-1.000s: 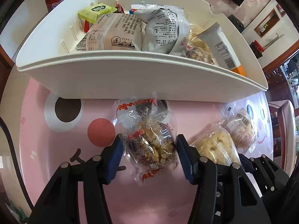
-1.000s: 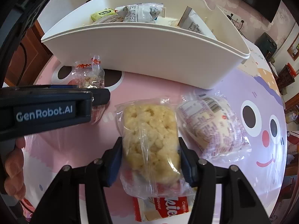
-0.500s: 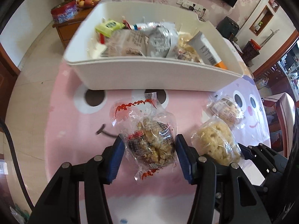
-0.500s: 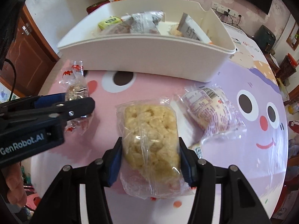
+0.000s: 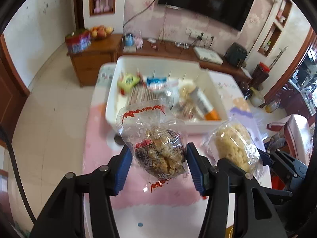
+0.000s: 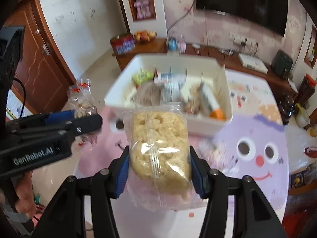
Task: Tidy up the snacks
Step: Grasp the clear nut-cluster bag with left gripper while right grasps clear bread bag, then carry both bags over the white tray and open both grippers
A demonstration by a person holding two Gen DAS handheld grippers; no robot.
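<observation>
1. The left gripper (image 5: 159, 163) has its blue pads pressed on both sides of a clear snack bag (image 5: 158, 148) with red print and brown crumbly pieces — held in the air above the pink table (image 5: 138, 200).
2. The right gripper (image 6: 159, 166) is clamped the same way, about half apart, on a pale rice cake packet (image 6: 158, 148).
3. Beyond both sits the white bin (image 6: 208, 123) — already holding other snacks.

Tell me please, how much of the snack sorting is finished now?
Done: several snacks already lie in the white bin. In hand: the left hand-held gripper grips a brown snack packet, the right hand-held gripper a pale yellow one, both raised off the table. Left: placing both in the bin.
</observation>
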